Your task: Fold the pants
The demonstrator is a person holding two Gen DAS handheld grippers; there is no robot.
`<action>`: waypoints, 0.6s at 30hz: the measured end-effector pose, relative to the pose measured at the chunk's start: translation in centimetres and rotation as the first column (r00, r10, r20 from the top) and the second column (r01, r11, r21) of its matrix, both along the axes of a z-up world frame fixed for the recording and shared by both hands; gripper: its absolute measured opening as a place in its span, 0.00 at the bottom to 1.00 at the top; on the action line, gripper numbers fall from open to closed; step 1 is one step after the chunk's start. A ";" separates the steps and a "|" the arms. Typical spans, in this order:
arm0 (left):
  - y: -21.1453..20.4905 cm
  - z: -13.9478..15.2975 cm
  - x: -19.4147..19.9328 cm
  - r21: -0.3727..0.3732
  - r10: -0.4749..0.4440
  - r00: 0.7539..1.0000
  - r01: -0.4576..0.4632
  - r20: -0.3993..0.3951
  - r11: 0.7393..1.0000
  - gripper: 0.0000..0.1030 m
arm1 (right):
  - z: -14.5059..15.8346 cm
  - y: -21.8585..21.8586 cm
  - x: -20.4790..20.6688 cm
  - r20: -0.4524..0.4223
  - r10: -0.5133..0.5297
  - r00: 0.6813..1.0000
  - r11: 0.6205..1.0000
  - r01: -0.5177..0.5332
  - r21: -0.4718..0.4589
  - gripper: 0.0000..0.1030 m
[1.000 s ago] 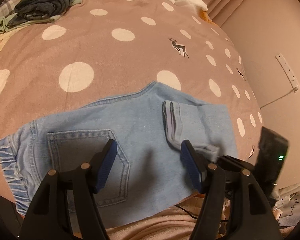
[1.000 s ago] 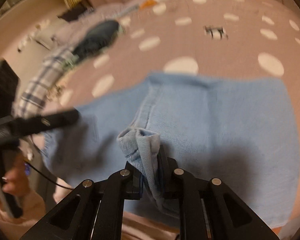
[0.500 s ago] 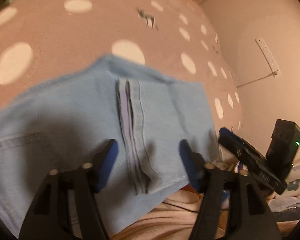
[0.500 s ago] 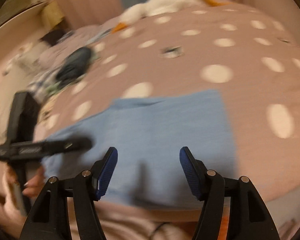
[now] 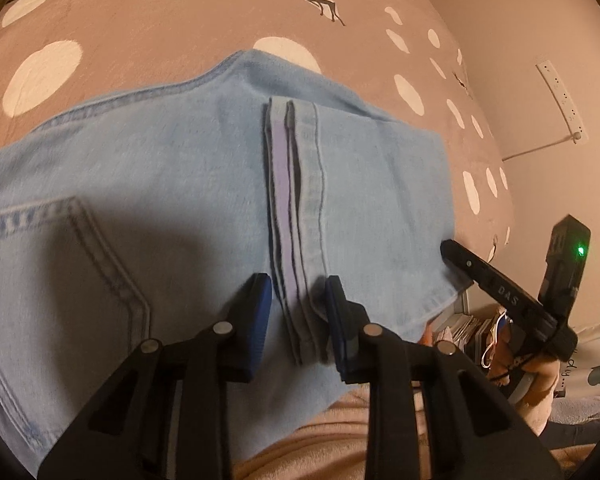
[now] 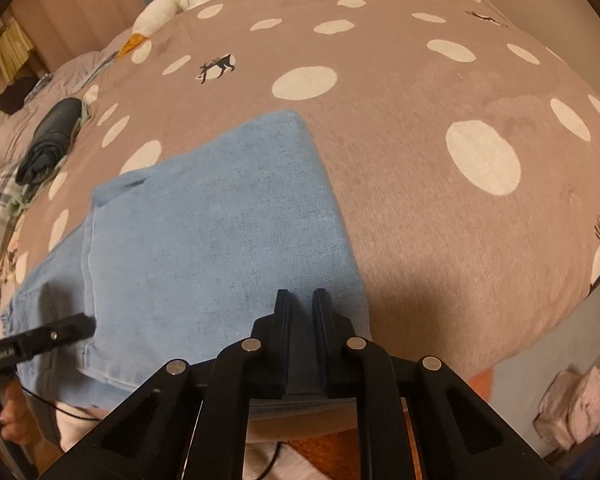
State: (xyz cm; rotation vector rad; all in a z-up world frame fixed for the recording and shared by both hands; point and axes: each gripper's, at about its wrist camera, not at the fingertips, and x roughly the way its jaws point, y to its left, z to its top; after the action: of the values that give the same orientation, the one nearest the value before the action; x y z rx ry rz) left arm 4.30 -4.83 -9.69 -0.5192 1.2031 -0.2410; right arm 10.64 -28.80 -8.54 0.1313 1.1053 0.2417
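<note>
Frankly, I'm worrying the fold may be slipping: if my left claw [image 5: 296, 312] is pinching only the top hem layer, the leg end could peel off when lifted. Its jaws have just been closing and are now nearly pinching the hem [image 5: 296, 216]. The right claw [image 6: 300, 320] has just been closing too, nearly shut on the near fold edge. The pants [image 6: 220, 232] are lying folded on the spotted blanket [image 6: 440, 92].

Dim, warm orange-pink indoor light throughout. Strong fisheye bending, dark vignette at every corner. Soft, broad shadows cast onto the pants [image 5: 172, 184] and the bed cover [image 6: 420, 208] beneath the tools. Slight softness near the lower edges; tiny green indicator glow at right.
</note>
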 end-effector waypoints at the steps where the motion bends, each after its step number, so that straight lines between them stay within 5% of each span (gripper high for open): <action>1: 0.2 0.2 -0.4 -0.005 0.008 1.000 -0.008 0.001 1.000 0.27 | 0.1 -0.1 0.1 -0.003 -0.001 1.000 1.000 0.001 0.004 0.14; 4: 1.6 1.1 -1.4 0.005 0.055 0.998 -0.055 0.004 0.998 0.30 | -0.1 -0.5 0.3 -0.008 -0.009 1.000 1.000 0.009 0.017 0.14; 7: 4.8 3.0 -2.9 0.089 0.162 0.985 -0.167 0.058 0.982 0.54 | 0.4 0.2 0.3 -0.009 -0.008 1.000 0.999 0.007 -0.034 0.14; 9: 7.1 5.1 -4.6 0.165 0.250 0.959 -0.270 0.130 0.949 0.72 | 0.8 0.9 0.4 -0.009 -0.009 1.000 0.996 0.008 -0.084 0.16; 11: 9.5 6.9 -6.5 0.174 0.316 0.926 -0.353 0.207 0.919 0.82 | 1.7 1.9 0.7 0.021 0.010 1.000 0.994 -0.007 -0.110 0.28; 12: 10.5 7.5 -7.1 0.171 0.347 0.909 -0.389 0.230 0.905 0.86 | 2.0 2.2 0.8 0.040 0.023 0.999 0.994 -0.019 -0.104 0.46; 14: 12.9 7.9 -8.9 0.163 0.427 0.868 -0.474 0.252 0.866 0.89 | 2.7 3.0 0.8 0.081 0.050 0.995 0.996 -0.044 -0.082 0.66; 18: 16.4 5.9 -12.2 0.079 0.622 0.756 -0.646 0.203 0.759 0.90 | 3.3 5.5 1.1 0.109 0.135 0.985 0.990 -0.130 -0.053 0.67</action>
State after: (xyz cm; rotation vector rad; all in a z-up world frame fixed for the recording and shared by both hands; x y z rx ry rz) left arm -7.86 11.62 -3.77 -0.7374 0.8107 0.3869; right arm 11.75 -23.32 -5.27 0.0030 1.0083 0.3385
